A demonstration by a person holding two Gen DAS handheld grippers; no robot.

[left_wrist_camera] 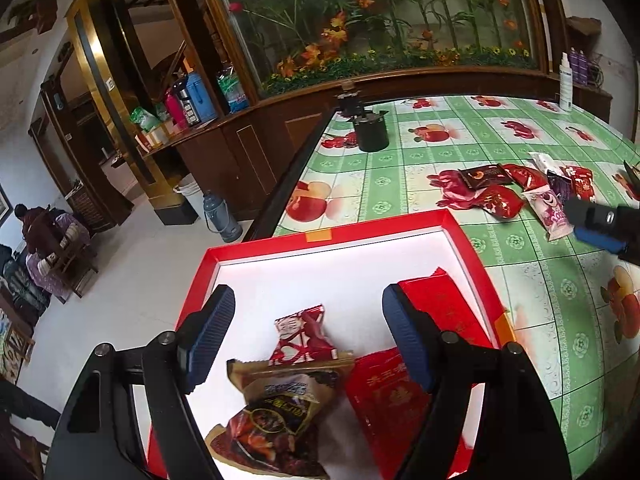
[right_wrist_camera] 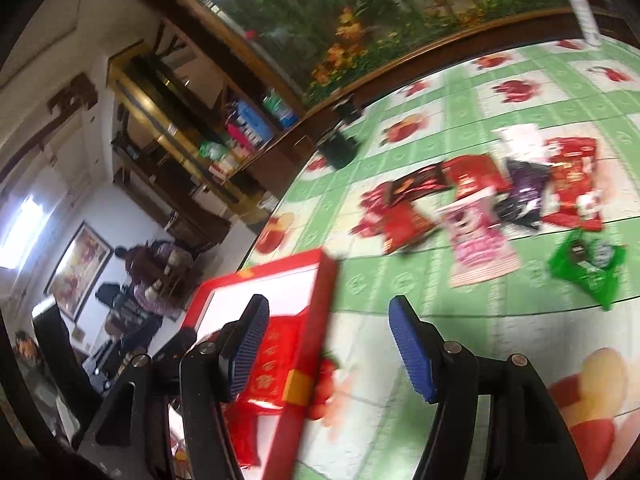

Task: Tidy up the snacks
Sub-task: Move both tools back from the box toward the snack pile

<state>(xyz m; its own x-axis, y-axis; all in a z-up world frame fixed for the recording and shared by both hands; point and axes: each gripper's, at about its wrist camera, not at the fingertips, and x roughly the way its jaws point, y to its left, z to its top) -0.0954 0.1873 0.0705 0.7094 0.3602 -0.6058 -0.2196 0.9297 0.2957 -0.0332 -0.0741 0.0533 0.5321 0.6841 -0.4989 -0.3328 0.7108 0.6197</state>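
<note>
A red box with a white floor (left_wrist_camera: 320,240) lies at the table's left edge and holds a red-white candy packet (left_wrist_camera: 304,334), a brown snack packet (left_wrist_camera: 276,412) and red packets (left_wrist_camera: 384,396). My left gripper (left_wrist_camera: 308,340) is open and empty above these packets. My right gripper (right_wrist_camera: 330,344) is open and empty over the box's right wall (right_wrist_camera: 316,328); it also shows at the right edge of the left wrist view (left_wrist_camera: 600,224). Several loose packets lie on the cloth: red (right_wrist_camera: 404,224), pink (right_wrist_camera: 476,240), purple (right_wrist_camera: 524,192), green (right_wrist_camera: 588,266).
A black cup (left_wrist_camera: 373,132) stands at the table's far left corner. A white spray bottle (left_wrist_camera: 565,82) stands at the far side. The green fruit-print tablecloth (left_wrist_camera: 520,280) covers the table. A wooden cabinet and planter wall lie behind.
</note>
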